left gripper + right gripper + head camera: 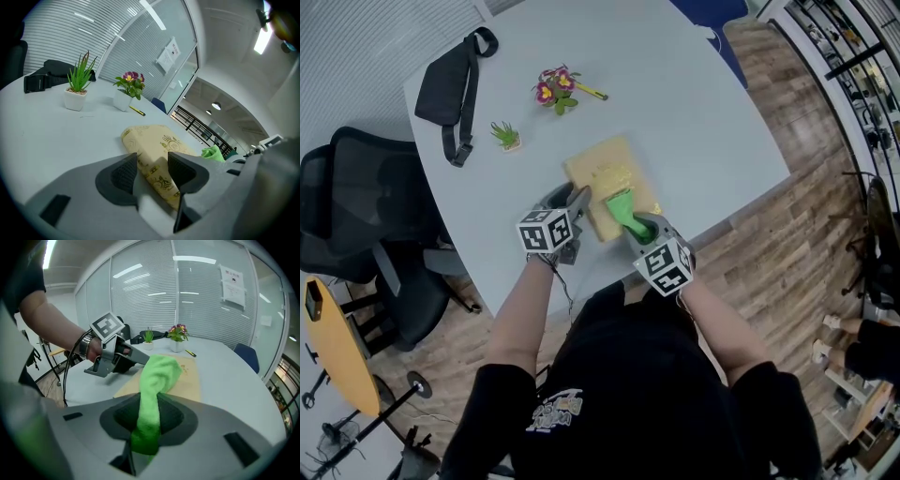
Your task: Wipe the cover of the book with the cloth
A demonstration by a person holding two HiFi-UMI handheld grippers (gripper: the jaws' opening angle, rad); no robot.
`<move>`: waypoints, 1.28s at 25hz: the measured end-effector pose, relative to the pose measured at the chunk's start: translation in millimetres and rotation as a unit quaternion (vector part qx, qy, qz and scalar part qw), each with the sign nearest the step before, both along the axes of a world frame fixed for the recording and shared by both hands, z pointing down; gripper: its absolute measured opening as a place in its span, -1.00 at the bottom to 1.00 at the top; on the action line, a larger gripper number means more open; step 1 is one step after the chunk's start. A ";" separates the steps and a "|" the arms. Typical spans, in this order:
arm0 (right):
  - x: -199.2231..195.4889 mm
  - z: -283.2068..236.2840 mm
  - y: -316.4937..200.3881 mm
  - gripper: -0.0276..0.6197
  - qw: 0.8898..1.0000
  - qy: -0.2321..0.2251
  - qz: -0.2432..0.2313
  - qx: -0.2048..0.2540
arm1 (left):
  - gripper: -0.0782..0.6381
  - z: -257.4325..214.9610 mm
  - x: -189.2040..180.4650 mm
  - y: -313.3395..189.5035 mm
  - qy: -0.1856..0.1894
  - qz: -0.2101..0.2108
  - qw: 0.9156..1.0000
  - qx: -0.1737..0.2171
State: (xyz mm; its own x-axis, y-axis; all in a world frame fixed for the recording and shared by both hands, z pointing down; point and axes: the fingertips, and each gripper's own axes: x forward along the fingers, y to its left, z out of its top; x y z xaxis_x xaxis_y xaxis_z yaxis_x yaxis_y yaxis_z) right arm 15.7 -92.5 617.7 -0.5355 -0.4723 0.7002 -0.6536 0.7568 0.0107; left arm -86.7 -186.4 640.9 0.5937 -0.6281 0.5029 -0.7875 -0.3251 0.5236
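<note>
Right gripper (149, 411) clamps cloth (159, 373) on book (609, 173); left gripper's (152, 171) jaws apart; plant (506, 136), flowers (555, 89) beyond.

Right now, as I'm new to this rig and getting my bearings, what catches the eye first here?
The bright green cloth, pinched in the right tool and draped on the yellow book at the near edge of the table. Beside it, the left tool straddles the book's corner, jaws apart.
</note>
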 end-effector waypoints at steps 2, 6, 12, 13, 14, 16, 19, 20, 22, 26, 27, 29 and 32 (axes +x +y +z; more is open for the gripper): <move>11.4 -0.5 -4.9 -0.61 1.000 0.001 0.013 0.003 | -0.20 -0.1 -0.1 0.3 0.001 0.000 1.000 0.000; 33.8 -0.8 -13.6 -0.61 0.999 0.001 0.041 0.005 | -0.20 0.0 0.6 -0.3 0.002 -0.001 1.000 -0.001; 53.2 -2.2 -20.8 -0.61 0.998 -0.001 0.065 0.007 | -0.20 0.4 -1.2 0.3 0.001 -0.003 1.000 -0.001; 56.2 -2.4 -21.5 -0.61 0.998 -0.001 0.069 0.006 | -0.20 0.2 -1.2 0.4 0.001 -0.003 1.000 -0.001; 59.2 -2.5 -22.3 -0.61 0.997 0.000 0.073 0.006 | -0.20 0.1 -1.2 0.3 0.001 -0.003 1.000 0.000; 65.6 -1.9 -24.4 -0.61 0.997 0.003 0.083 0.004 | -0.20 0.4 -0.9 -0.4 0.000 -0.002 1.000 0.000; 76.7 -1.2 -28.5 -0.61 0.994 0.001 0.106 -0.004 | -0.19 1.5 -0.3 -1.7 0.002 -0.003 1.000 -0.001; 80.4 -2.1 -29.8 -0.61 0.993 -0.005 0.118 -0.009 | -0.20 2.1 -0.7 -1.8 0.005 -0.005 1.000 -0.004; 86.7 -7.4 -32.3 -0.62 0.990 -0.028 0.139 -0.015 | -0.20 3.1 -2.3 -1.0 0.010 -0.012 1.000 -0.010; 94.9 -29.1 -39.2 -0.62 0.984 -0.079 0.160 -0.009 | -0.20 -3.1 -7.8 0.8 -0.004 -0.021 1.000 -0.003; 96.2 -35.7 -41.7 -0.61 0.983 -0.088 0.160 -0.004 | -0.20 -7.7 -9.5 0.7 -0.008 -0.024 1.000 0.005; 97.5 -50.2 -45.5 -0.61 0.984 -0.099 0.151 0.010 | -0.20 -21.4 -12.8 3.0 -0.012 -0.035 0.999 0.022; 98.4 -75.9 -46.0 -0.61 0.985 -0.110 0.125 0.035 | -0.20 -57.7 -14.8 14.9 -0.016 -0.055 0.997 0.061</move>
